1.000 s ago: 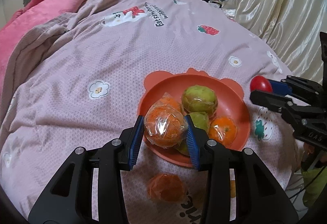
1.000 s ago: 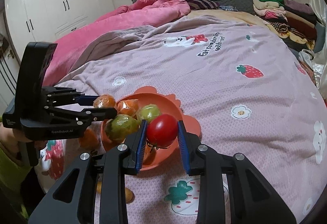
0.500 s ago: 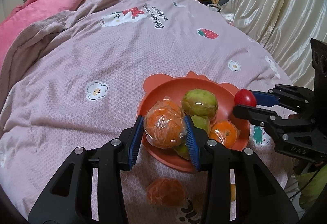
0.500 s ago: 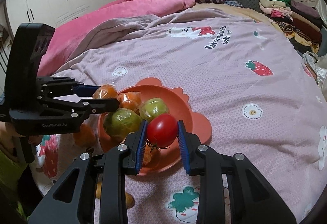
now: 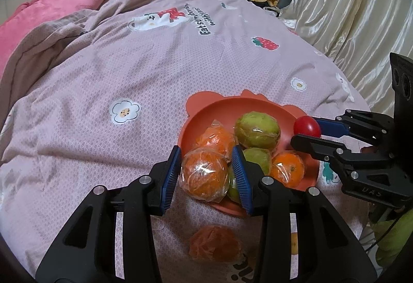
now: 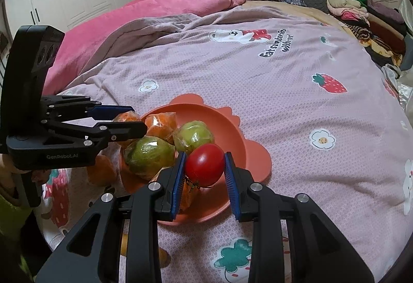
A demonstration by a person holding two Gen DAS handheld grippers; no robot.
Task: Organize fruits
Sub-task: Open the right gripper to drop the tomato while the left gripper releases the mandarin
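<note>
Left gripper [image 5: 205,174]: wrapped orange [image 5: 205,178] | right gripper [image 6: 204,167]: tomato [image 6: 204,165]

Orange plate [image 5: 206,112] near the bed's foot edge holds wrapped oranges [image 5: 287,168] and green fruits [image 5: 256,127]; one wrapped orange [image 5: 214,243] lies off-plate.

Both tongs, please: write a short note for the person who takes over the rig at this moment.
Left tongs: shut on a wrapped orange, held above the near rim of the orange plate.
Right tongs: shut on a red tomato, held over the plate's near side.
In the plate: two wrapped green fruits, two more wrapped oranges.
Done: four fruits are in the plate.
Left: put down both held fruits; one wrapped orange on the bedcover lies just in front of the plate, not yet collected.
</note>
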